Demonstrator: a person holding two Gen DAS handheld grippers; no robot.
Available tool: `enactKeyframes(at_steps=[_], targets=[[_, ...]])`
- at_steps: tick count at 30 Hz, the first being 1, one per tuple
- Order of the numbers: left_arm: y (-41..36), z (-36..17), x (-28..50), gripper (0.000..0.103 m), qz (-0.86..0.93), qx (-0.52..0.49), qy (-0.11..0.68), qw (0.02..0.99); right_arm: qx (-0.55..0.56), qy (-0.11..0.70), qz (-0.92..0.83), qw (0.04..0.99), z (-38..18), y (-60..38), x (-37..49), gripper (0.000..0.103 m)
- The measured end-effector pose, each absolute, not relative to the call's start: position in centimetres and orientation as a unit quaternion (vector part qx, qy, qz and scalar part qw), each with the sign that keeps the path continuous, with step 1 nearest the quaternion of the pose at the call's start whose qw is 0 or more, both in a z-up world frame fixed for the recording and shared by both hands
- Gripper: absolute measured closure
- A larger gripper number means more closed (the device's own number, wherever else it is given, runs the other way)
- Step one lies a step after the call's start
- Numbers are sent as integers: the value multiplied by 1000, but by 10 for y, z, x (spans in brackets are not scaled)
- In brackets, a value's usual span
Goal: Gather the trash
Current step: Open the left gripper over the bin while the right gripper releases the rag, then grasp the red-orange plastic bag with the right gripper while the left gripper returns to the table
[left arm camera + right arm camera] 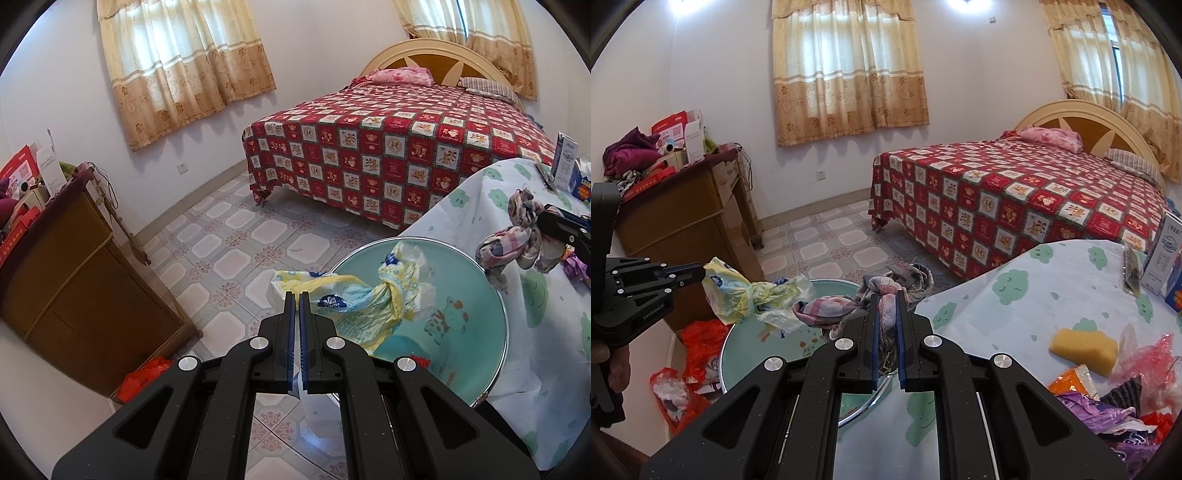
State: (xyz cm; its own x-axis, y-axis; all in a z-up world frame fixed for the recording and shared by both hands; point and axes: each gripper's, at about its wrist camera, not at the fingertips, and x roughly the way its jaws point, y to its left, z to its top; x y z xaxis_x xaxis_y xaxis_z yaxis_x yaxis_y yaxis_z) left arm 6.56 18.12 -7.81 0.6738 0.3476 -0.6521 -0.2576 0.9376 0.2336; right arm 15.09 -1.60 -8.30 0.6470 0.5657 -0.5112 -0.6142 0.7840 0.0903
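Observation:
My left gripper (298, 295) is shut on one end of a crumpled yellow-and-white plastic wrapper (354, 299) with a blue logo, which hangs over a round teal glass tabletop (461, 306). The right wrist view shows that same left gripper (700, 275) at the left, pinching the wrapper (738, 295). My right gripper (886, 295) is shut on a bunched plaid cloth (831, 310) lifted above the edge of the round tabletop (746, 354). In the left wrist view, the cloth (517, 236) dangles from the right gripper (554, 221) at the right edge.
A table under a cloud-print cover (1015, 295) carries a yellow sponge (1084, 345), assorted wrappers (1108, 402) and a carton (1167, 254). Red plastic bags (698, 339) lie on the floor beside a wooden cabinet (683, 221). A bed (1015, 206) stands behind, across tiled floor.

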Motion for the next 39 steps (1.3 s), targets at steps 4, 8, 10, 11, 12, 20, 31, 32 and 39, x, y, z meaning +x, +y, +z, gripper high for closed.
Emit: enactKeyframes(at_steps=[4,8,10,11,12,20,31,32,39], targets=[[181,-78,66,100,164,60,369,913,-46,267,332,904,-83,-12,150,94],[179,-82,67,95,158,54,374,912,-38,264,340,902,-84,-11,149,81],[177,-83,67,61,157,53,374,913,-36,266,338,902,-84,-11,149,75],[177,-83,67,55,159,53,371,913,-36,267,337,902,-84,-11,149,75],[176,-82,66,53,161,55,369,914,-35,268,336,902,-85,-12,149,74],[175,-83,67,53,155,53,373,913,-29,269,330,904,-87,-17,148,70],[154,-99,68,39,132,45,388,911,-27,280,279,918,-88,-44,138,67],[146,-103,68,37,122,44,393,910,-25,282,268,921,-88,-54,135,67],[100,-123,61,33,70,76,404,909,-24,281,171,944,-83,-140,93,53]])
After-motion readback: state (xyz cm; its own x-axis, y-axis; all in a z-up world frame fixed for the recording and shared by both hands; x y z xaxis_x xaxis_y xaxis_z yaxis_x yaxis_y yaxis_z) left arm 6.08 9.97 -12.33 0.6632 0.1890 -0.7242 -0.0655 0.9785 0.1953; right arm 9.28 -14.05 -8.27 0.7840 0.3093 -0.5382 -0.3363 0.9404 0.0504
